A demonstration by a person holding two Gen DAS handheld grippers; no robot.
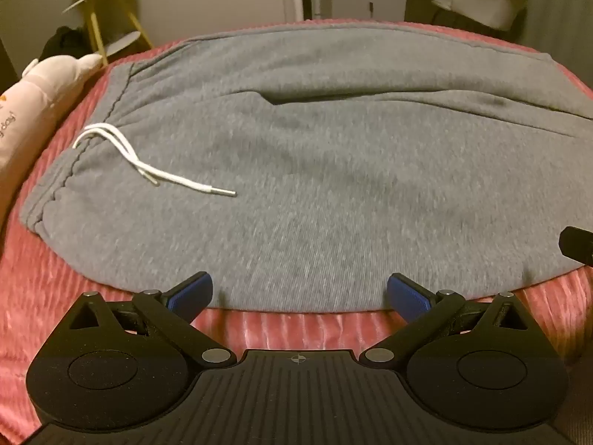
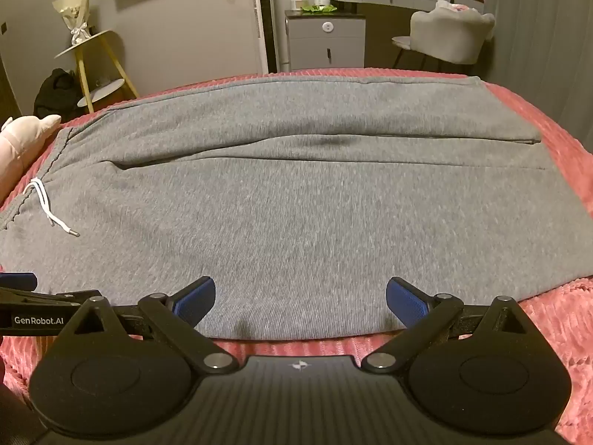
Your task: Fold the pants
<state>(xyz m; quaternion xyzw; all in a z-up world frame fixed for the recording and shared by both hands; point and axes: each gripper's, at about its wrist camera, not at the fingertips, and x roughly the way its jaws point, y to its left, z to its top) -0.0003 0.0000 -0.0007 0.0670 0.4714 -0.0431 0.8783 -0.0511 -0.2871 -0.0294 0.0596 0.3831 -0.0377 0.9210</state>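
Both tongs, left gripper point(image 1: 299, 294) and right gripper point(image 2: 301, 298), gape wide and empty over the near edge of the grey pants point(image 1: 296, 185), spread flat on the pink blanket point(image 1: 55, 296). Soft, light, floppy knit; pinching that near edge looks best.

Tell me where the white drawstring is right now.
The white drawstring lies on the grey pants at their waistband, left side in both wrist views, near the pink pillow.

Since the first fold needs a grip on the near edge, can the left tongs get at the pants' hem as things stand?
Probably yes: the left tongs stand open right over the near edge of the grey pants, nothing lying between them.
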